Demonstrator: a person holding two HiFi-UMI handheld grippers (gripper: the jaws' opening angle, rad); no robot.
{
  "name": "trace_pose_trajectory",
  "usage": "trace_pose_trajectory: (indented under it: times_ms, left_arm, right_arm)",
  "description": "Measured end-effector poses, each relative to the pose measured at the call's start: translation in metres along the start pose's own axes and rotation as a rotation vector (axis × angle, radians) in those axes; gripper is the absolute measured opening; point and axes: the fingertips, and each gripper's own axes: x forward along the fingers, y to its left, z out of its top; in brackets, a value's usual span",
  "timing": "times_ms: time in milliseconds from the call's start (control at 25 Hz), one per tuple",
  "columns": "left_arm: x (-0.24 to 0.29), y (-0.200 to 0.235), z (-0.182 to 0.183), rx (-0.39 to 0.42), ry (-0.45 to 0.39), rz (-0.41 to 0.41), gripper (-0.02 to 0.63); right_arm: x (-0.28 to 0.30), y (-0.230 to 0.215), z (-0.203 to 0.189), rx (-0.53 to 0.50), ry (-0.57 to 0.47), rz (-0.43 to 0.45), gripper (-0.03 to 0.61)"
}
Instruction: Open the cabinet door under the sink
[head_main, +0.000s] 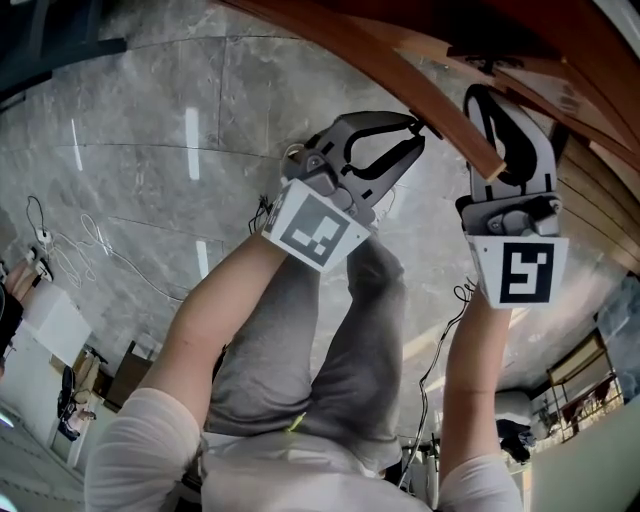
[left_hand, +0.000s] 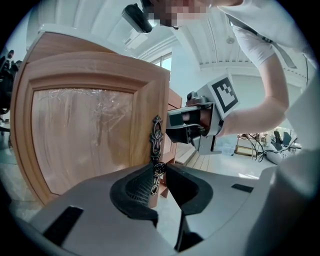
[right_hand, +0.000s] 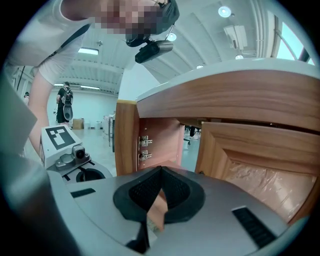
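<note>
The wooden cabinet door (left_hand: 85, 135) stands swung out from the cabinet. Along its free edge runs a dark ornate metal handle (left_hand: 156, 137). My left gripper (left_hand: 161, 169) is shut on the handle's small round knob, one pad on each side. In the head view the left gripper (head_main: 412, 128) reaches up to the door's edge (head_main: 440, 95). My right gripper (right_hand: 161, 173) is shut with nothing in it, its tips meeting in front of the opened cabinet. It hovers to the right of the left one (head_main: 490, 100). Inside the opening, two metal hinges (right_hand: 145, 148) sit on the side wall.
A wooden apron and pale countertop (right_hand: 225, 95) span above the opening. A second panelled door (right_hand: 260, 165) is to the right. Below are the person's grey trousers (head_main: 330, 340), grey marble floor (head_main: 150, 150) and loose cables (head_main: 90, 240). Another person (right_hand: 66, 102) stands far off.
</note>
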Motion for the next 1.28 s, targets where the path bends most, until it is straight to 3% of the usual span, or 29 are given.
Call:
trace_pose_trajectory:
  times_ms: [200,680,880,1280]
  left_arm:
    - [-0.021,-0.009,-0.005,0.024,0.052,-0.03,0.08]
    - [-0.074,-0.019,-0.021,-0.015,0.06,-0.068,0.084]
    - [-0.098,-0.019,-0.028,-0.032,0.067,-0.042,0.083]
    - [-0.124,-0.015,-0.033,-0.131,0.071,0.04,0.097]
  right_arm:
    - [-0.013,0.027,0.002,-0.007,0.044,0.06,0.031]
    - [-0.017,0.093,0.002,-0.036,0.14,0.238,0.031]
    - [-0.016,0.123,0.004,-0.038,0.156,0.302,0.031]
    - [-0.015,0.154,0.005,-0.005,0.196,0.314,0.031]
